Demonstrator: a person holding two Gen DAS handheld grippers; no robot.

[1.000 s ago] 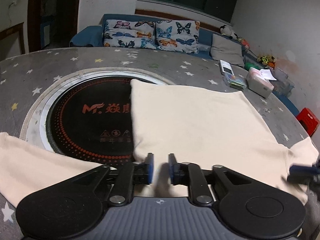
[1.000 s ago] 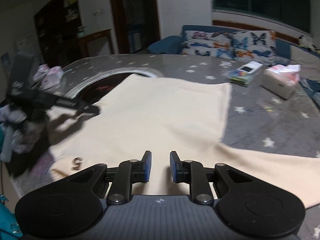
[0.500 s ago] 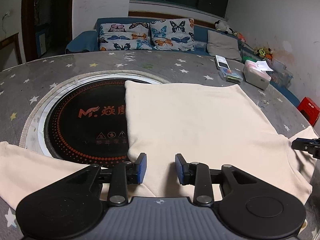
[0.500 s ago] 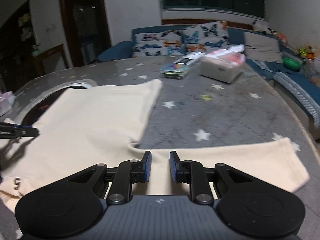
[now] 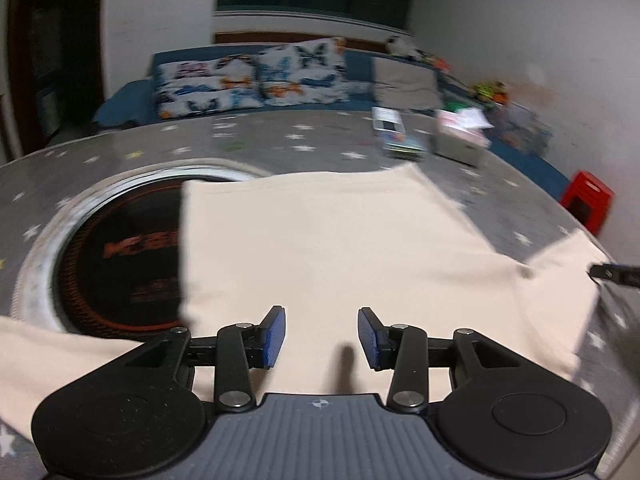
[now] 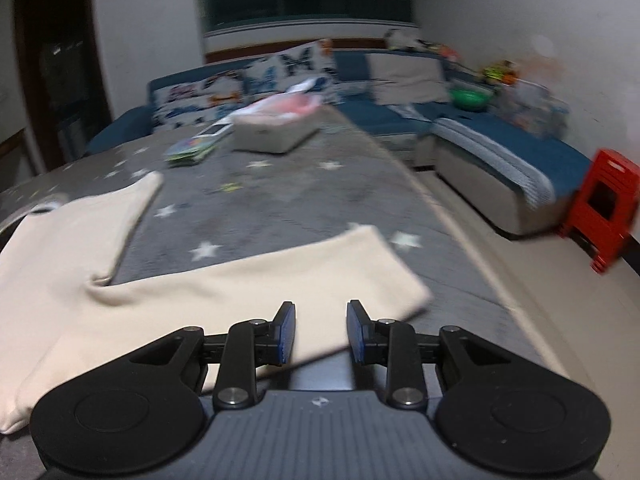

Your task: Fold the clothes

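Observation:
A cream long-sleeved shirt (image 5: 328, 240) lies flat on the grey star-patterned table, partly over a round black hob. My left gripper (image 5: 321, 334) is open and empty, hovering over the shirt's near edge. The shirt's right sleeve (image 6: 256, 292) stretches toward the table's right edge. My right gripper (image 6: 321, 330) is open and empty, just above the near edge of that sleeve. The right gripper's tip shows in the left wrist view (image 5: 614, 274) at the sleeve end.
The black round hob (image 5: 120, 256) with its white ring is set into the table at the left. A tissue box (image 6: 276, 130), a remote and a book (image 6: 192, 150) lie at the far side. A blue sofa (image 6: 500, 152) and red stool (image 6: 608, 208) stand to the right.
Both grippers have opened wider. The right gripper has swung right, from over the shirt's body to the right sleeve. The left gripper has shifted slightly right over the shirt's near edge.

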